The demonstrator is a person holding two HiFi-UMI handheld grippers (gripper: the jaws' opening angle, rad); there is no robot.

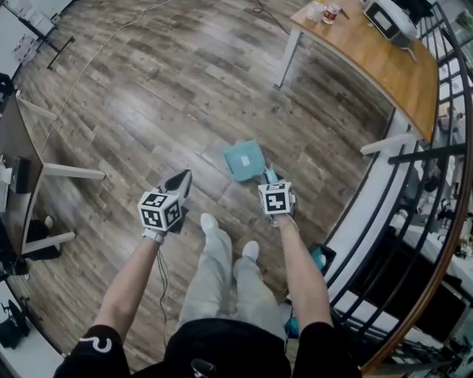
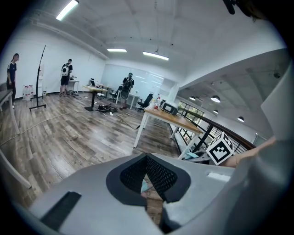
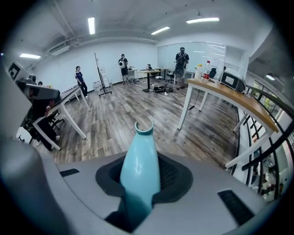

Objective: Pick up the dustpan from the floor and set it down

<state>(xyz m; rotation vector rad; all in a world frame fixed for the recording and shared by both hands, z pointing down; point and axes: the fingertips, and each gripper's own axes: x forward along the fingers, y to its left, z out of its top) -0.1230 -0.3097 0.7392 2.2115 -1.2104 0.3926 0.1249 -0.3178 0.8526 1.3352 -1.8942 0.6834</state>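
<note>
Set-down step, I'd say: teal plastic dustpan [image 1: 244,159] low over the grey-brown wood-plank floor [image 1: 140,103]; can't tell if it touches.
Right gripper [image 1: 270,179] clamps its tapered handle [image 3: 140,170]; left gripper [image 1: 181,181] jaws together, empty. Next: pan flat on the floor, then release. No readable branding, only square markers on the cubes.

A wood-plank floor [image 1: 148,111] fills the room. Far right stands a wooden table [image 1: 384,59] on white legs, carrying a white device [image 1: 390,18] and small containers [image 1: 325,11]. A black railing [image 1: 451,155] curves along the right. A thin cable [image 1: 111,40] trails across the far left floor, near a white-legged desk [image 1: 15,148].
</note>
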